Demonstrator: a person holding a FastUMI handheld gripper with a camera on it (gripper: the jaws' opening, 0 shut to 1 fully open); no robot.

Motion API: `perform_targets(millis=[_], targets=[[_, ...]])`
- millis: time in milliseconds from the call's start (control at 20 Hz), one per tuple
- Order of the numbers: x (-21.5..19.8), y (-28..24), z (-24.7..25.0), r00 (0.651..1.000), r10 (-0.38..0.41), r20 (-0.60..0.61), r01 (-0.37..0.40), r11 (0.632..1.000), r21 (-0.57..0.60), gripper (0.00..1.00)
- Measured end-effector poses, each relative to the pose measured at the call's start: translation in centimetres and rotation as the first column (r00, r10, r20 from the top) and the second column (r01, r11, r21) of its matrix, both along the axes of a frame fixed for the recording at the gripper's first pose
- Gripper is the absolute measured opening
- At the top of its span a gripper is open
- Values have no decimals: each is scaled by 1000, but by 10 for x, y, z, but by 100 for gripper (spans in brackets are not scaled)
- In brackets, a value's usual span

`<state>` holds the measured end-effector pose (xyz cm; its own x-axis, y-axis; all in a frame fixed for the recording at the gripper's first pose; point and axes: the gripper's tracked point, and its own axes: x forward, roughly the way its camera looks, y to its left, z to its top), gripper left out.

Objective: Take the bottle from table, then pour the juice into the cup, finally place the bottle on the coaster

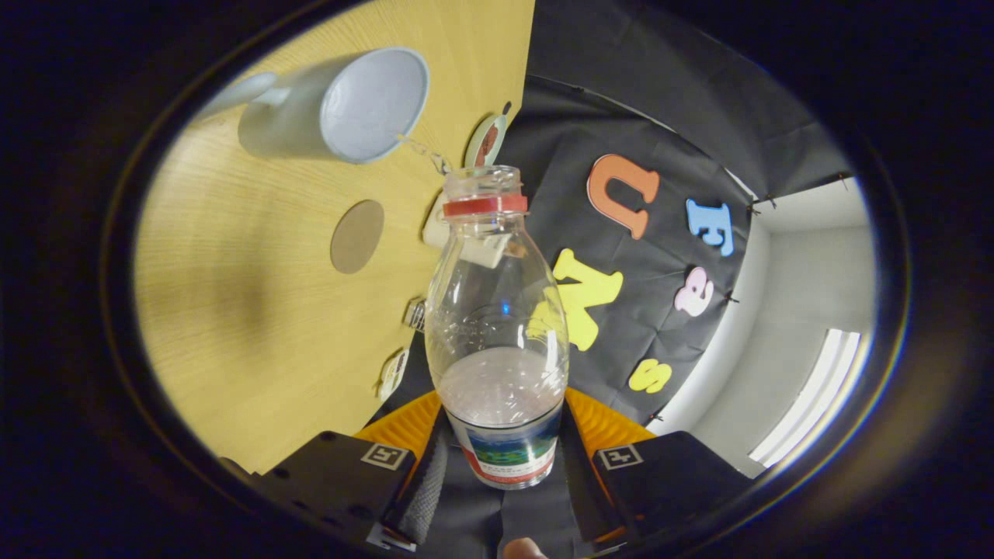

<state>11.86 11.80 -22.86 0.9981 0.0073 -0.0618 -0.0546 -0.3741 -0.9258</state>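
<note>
My gripper [503, 446] is shut on a clear plastic bottle [497, 326] with a red neck ring and no cap; both fingers press on its labelled lower part. The bottle is tipped over toward the table, and pale liquid lies in its lower half. A thin stream [423, 151] runs from its mouth to the rim of the white mug [342, 105], which stands on the wooden table [256, 310] just beyond the bottle's mouth. A round brown coaster [357, 236] lies flat on the table, beside the bottle's neck and nearer to me than the mug.
A small round item [486, 140] stands at the table's far edge by the black cloth wall. A white block [436, 229] and small tags [394, 373] lie along that same edge behind the bottle. A fingertip [522, 550] shows behind the fingers.
</note>
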Motion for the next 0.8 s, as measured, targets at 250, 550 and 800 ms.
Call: perform_targets(millis=[250, 550, 800], targets=[[1, 3, 4, 1000, 14, 8, -14, 1000, -25, 74], [1, 8, 9, 999, 36, 16, -35, 997, -63, 74], [3, 10, 14, 998, 52, 27, -50, 995, -85, 74]])
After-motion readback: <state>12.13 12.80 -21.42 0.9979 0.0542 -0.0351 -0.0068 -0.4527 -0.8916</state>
